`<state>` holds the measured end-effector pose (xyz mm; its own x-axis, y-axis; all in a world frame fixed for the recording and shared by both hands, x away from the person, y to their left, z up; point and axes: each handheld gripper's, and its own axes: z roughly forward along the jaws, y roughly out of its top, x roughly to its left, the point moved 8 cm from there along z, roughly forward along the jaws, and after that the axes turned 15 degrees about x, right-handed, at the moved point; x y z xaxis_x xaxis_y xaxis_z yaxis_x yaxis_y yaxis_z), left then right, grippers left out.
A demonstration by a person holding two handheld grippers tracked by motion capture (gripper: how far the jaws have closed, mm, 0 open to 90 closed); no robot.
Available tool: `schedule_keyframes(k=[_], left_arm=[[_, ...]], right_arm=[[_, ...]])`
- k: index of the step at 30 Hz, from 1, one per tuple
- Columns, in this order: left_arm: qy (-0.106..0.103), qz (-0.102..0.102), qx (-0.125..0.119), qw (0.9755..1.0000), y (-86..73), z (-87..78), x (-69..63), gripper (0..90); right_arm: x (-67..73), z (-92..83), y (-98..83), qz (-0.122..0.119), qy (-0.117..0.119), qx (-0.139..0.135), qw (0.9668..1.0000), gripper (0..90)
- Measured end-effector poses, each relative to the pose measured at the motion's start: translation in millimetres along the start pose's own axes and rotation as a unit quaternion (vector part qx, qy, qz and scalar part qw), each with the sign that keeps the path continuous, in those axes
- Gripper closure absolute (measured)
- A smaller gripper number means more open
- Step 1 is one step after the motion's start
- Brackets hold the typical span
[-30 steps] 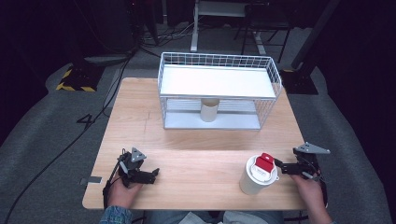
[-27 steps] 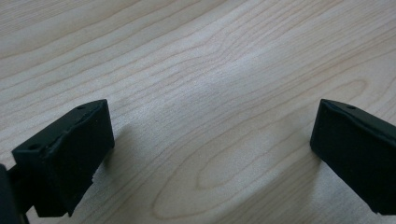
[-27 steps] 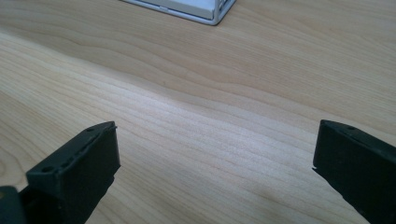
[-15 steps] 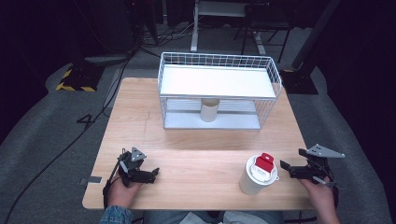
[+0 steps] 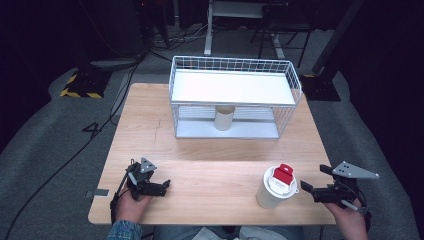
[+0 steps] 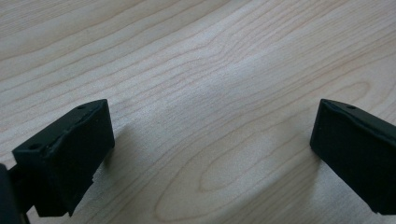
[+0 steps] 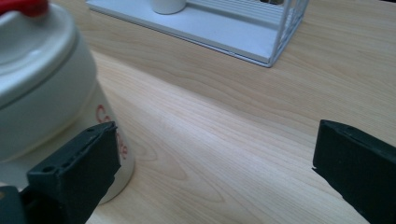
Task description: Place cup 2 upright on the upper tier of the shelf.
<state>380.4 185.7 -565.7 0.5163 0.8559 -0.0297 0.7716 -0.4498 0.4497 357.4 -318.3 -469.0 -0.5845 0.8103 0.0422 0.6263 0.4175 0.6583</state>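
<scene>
A white lidded canister [image 5: 276,187] with a red knob stands near the table's front right; in the right gripper view the canister [image 7: 42,88] is close by on the left. Just right of it, my right gripper [image 5: 312,180] is open and apart from it. Its jaws stand wide, and the right gripper [image 7: 215,172] has only bare wood between its fingertips. My left gripper [image 5: 164,186] rests at the front left. It is open over bare wood, with nothing between the widely spread jaws of the left gripper [image 6: 210,158].
A white wire rack [image 5: 232,97] with a solid white shelf stands at the back of the wooden table [image 5: 210,165]. A small cream cup [image 5: 224,118] stands on its lower level under the shelf. The rack's corner [image 7: 275,46] lies ahead of the right gripper.
My right gripper has drawn back to the right, away from the canister. The left gripper and the canister have not moved.
</scene>
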Motion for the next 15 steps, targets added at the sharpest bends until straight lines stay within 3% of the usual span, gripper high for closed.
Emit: schedule_keyframes(k=[11, 15], left_arm=[[0.0, 0.0, 0.0, 1.0, 0.0, 0.0, 0.0, 0.2], [0.0, 0.0, 0.0, 1.0, 0.0, 0.0, 0.1, 0.2]], right_arm=[[29.3, -21.0, 4.9, -0.026, 0.027, -0.002, 0.9993, 0.9], [39.9, -24.8, 6.6, -0.036, 0.057, -0.004, 0.9977, 0.9]])
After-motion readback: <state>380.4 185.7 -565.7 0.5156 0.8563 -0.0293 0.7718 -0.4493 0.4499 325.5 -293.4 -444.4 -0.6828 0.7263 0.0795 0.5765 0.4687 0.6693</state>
